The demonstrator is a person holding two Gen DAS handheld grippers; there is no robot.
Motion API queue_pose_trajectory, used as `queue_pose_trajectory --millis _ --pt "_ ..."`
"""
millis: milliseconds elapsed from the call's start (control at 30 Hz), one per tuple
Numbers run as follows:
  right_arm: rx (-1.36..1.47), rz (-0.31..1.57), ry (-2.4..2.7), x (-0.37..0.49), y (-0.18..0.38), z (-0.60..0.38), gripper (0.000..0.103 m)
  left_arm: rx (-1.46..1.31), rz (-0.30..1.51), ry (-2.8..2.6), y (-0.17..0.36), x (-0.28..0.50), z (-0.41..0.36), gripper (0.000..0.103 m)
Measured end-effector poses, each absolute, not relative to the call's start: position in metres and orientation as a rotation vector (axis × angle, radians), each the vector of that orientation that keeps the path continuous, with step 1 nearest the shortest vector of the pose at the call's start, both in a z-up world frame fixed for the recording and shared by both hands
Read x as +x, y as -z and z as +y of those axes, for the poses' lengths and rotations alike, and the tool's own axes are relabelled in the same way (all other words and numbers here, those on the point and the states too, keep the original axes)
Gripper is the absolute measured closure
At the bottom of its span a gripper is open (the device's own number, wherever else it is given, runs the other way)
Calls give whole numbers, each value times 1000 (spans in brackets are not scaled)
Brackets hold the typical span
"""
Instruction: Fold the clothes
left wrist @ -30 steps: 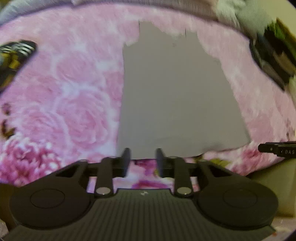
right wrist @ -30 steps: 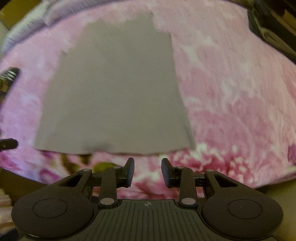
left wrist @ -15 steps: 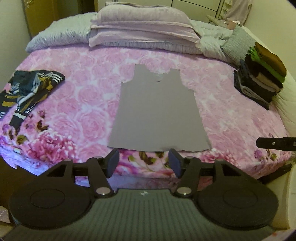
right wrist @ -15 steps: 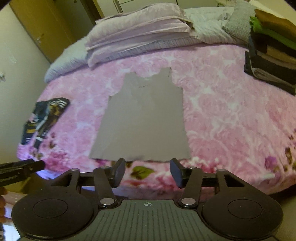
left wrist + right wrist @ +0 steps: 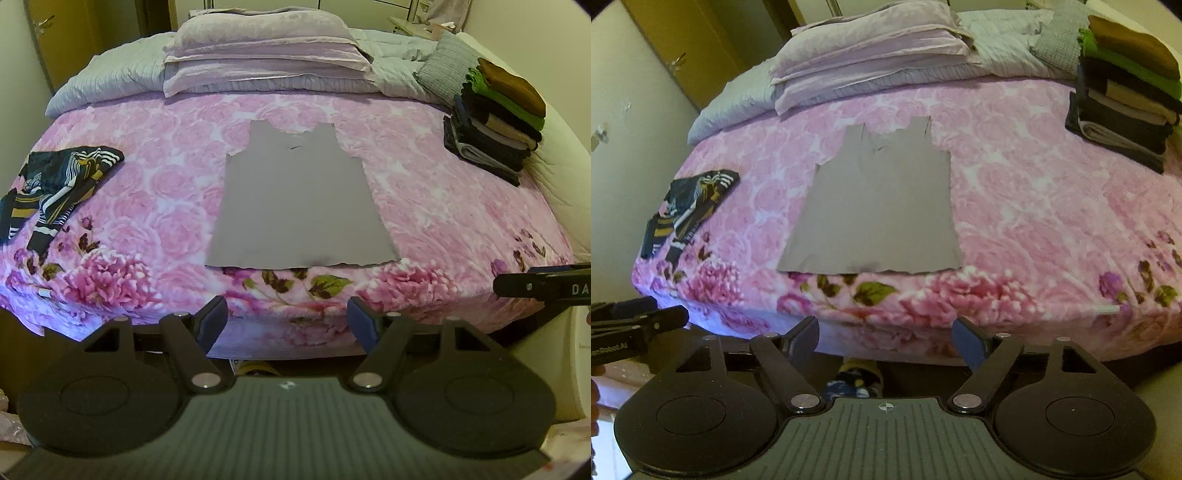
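A grey sleeveless top point(image 5: 299, 199) point(image 5: 875, 210) lies flat on the pink floral bedspread point(image 5: 443, 206) point(image 5: 1034, 206), straps toward the pillows, hem near the bed's front edge. My left gripper point(image 5: 288, 317) hovers off the front edge of the bed, short of the hem; its jaws are opening with nothing between them. My right gripper point(image 5: 886, 334) hangs likewise in front of the bed, jaws opening wide and empty. Each gripper shows at the edge of the other's view: the right one point(image 5: 546, 288), the left one point(image 5: 631, 325).
A stack of folded clothes point(image 5: 495, 118) point(image 5: 1126, 96) sits at the bed's right side. A crumpled dark striped garment point(image 5: 55, 184) point(image 5: 687, 206) lies at the left. Pillows and folded bedding point(image 5: 266, 55) point(image 5: 879, 59) fill the head of the bed.
Both grippers have pulled back and up from just over the top's hem to off the front of the bed. Both jaws have widened.
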State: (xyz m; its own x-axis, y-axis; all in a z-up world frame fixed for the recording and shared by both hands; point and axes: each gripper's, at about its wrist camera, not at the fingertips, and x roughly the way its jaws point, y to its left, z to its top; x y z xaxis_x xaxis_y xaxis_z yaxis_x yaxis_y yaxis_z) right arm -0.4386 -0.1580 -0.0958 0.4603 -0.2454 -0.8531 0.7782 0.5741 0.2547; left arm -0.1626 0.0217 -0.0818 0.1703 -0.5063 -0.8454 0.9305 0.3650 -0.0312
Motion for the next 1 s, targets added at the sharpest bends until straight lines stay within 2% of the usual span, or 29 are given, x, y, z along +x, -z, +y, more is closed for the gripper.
queue_pose_trajectory --millis 1000 --pt "669 923 664 -433 101 -138 27 588 907 1089 81 -167 38 31"
